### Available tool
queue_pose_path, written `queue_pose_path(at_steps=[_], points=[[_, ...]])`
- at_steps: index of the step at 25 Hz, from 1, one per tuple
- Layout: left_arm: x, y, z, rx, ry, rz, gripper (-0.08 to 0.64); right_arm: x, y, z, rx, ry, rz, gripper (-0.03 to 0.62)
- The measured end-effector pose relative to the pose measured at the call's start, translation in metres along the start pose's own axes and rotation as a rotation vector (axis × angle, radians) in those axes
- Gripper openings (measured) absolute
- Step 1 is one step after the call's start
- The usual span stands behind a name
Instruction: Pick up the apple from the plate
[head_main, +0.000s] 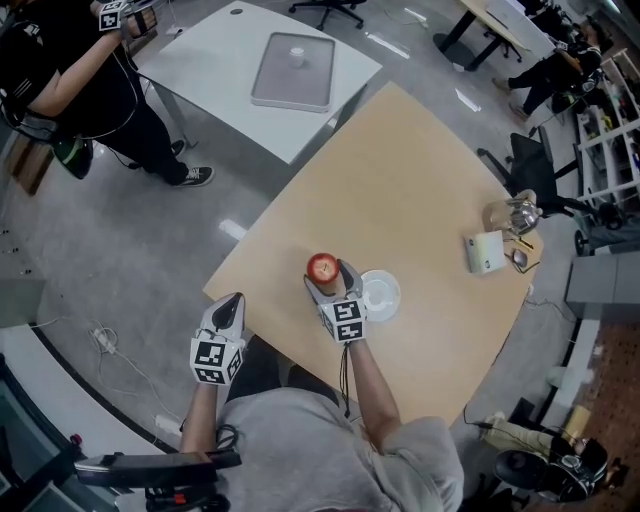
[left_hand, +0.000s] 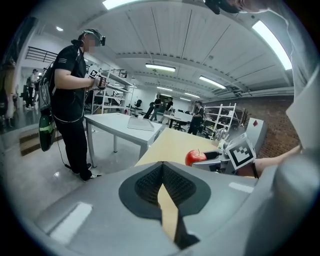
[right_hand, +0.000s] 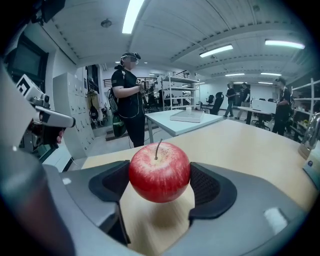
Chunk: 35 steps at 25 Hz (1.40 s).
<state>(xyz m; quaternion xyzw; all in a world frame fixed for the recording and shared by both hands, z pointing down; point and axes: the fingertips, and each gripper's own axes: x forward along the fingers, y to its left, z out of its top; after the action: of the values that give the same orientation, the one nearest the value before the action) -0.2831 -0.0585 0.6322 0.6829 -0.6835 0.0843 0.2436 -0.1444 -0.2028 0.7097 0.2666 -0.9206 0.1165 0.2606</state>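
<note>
While I watch the right gripper view, the apple (right_hand: 159, 171) fills the middle of it: red, round, flecked with pale streaks towards the top, with a thin dark stem standing upright from its dimple. I see it gripped at its widest part by the right gripper (head_main: 331, 284), one dark ribbed pad pressed against each flank, so the jaws stand about an apple's width apart and are closed on the fruit. Its underside hangs clear of the tan table (head_main: 420, 170), and a soft shadow lies on the wood right below it.

From the head view I place the apple over bare tabletop, just left of the white plate (head_main: 383, 297), which sits beside the gripper's right jaw. The fruit is off the plate, near the table's near edge.

My operator's right forearm (head_main: 368, 378) reaches forward from the body over that edge, roughly straight, with the marker cube facing up and a thin cable running back along the arm.

On the other side, the left gripper (head_main: 232, 302) is low at the table's near left edge, well apart from the apple, pointing forward. Its own view shows the pads meeting at their tips with only a thin slit below, nothing between them
</note>
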Motion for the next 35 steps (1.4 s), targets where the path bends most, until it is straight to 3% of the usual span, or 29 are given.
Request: queue_pose_path(at_steps=[35], points=[[0.055, 0.058, -0.006, -0.037, 0.089, -0.005, 0.02, 0.097, -0.021, 0.003, 0.03, 0.043, -0.002, 0.383]])
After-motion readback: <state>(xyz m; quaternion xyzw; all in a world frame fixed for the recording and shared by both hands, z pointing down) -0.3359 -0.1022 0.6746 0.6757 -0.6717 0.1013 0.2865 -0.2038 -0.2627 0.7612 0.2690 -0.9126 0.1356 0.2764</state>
